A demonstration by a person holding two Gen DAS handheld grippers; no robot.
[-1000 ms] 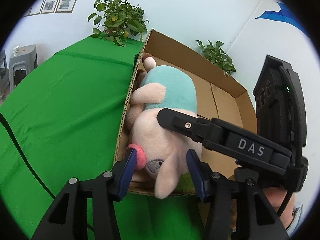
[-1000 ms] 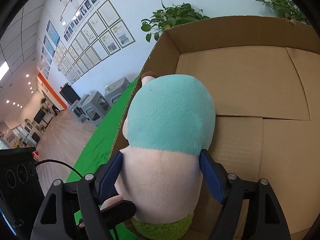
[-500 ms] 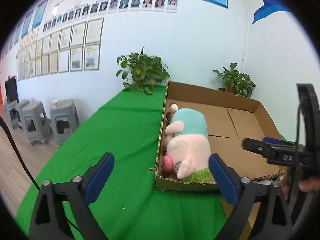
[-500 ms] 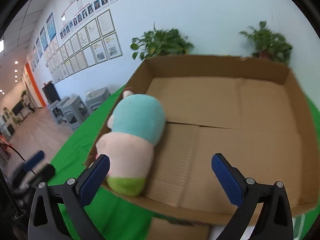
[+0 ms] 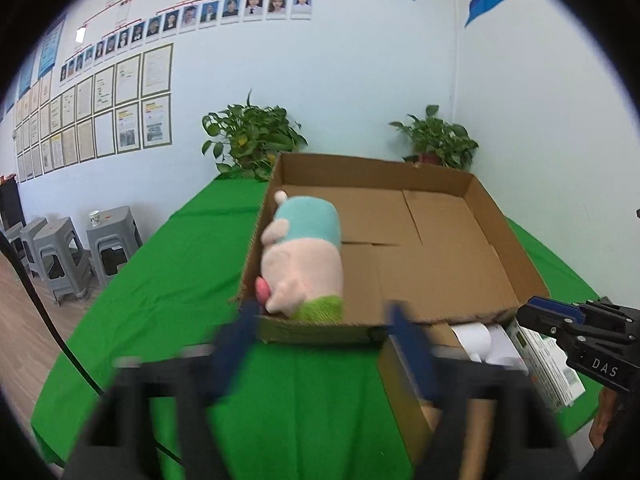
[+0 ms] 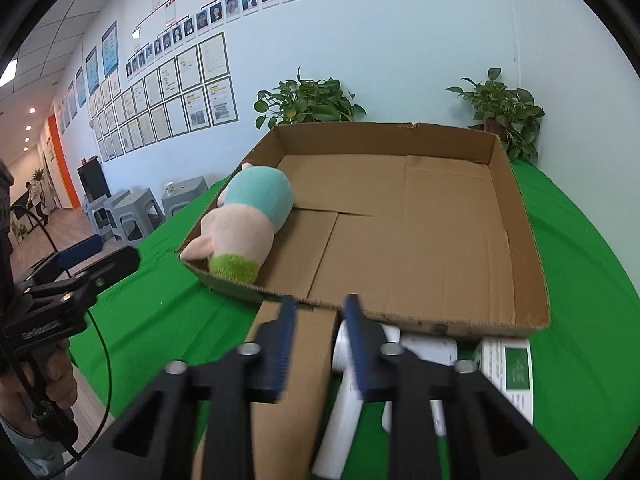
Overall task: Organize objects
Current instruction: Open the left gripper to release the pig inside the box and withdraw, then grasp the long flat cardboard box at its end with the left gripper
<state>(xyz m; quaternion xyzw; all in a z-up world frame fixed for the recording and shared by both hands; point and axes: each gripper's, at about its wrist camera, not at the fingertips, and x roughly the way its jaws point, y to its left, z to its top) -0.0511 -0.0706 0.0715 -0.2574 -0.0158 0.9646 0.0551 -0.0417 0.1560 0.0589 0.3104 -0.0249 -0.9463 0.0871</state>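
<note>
From the left wrist camera, the left gripper [image 5: 320, 328] showed blurred at the bottom of the frame, its jaws having just been closing, with nothing caught between the blue fingers [image 5: 236, 340]. Beyond them a shallow cardboard box [image 5: 492, 208] sat on the green tablecloth [image 5: 168, 280]. The plush toy [image 5: 304, 260] lay inside the box against its left wall, its green end at the near wall. Near the box's right near corner lay a white object [image 5: 476, 340] and a printed white carton [image 5: 548, 364], with the right gripper [image 5: 560, 316] reaching in from the right edge.

From the right wrist camera, the right gripper [image 6: 318, 344] had also just been closing; its jaws stood narrow and gripped nothing, hovering over a brown cardboard piece [image 6: 296, 368] and the white object [image 6: 348, 400] near the box's [image 6: 520, 216] near wall. The plush toy [image 6: 248, 216] rested in the near left corner of the box. The left gripper [image 6: 80, 264] and the hand [image 6: 40, 380] holding it were at the left edge.
</note>
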